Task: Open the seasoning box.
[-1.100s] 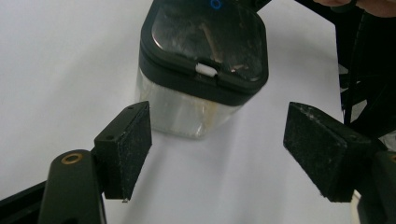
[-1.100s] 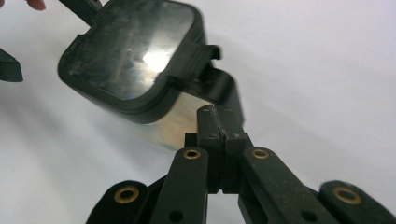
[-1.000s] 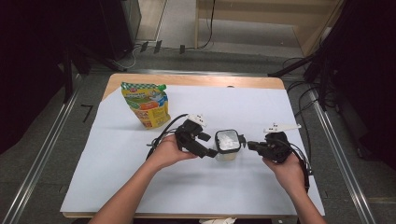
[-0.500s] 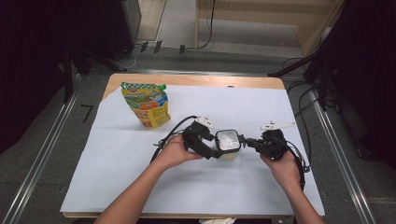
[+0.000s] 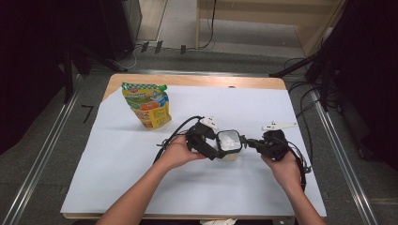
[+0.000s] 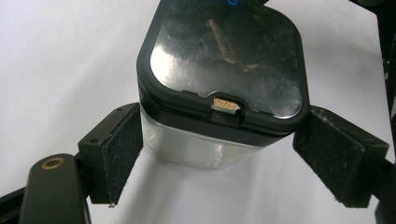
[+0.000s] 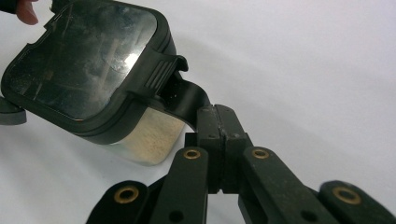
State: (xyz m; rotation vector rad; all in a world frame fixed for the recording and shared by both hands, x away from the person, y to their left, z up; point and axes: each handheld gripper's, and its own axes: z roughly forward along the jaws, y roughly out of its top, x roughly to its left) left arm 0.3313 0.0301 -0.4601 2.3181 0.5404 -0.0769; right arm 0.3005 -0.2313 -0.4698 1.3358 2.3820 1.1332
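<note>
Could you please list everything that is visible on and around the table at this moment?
Container: one, clear body with a black-rimmed lid, middle of the table, between the two grippers.
Lid latch: one, black, at the container's edge next to the right gripper's tips.
Snack pouch: one, green, yellow and orange, standing at the far left of the sheet.
White sheet: one, covering the table top.
Table: one, wooden edge showing at the far side.
Left gripper: one, black, jaws on either side of the container's body.
Right gripper: one, black, jaws shut.
</note>
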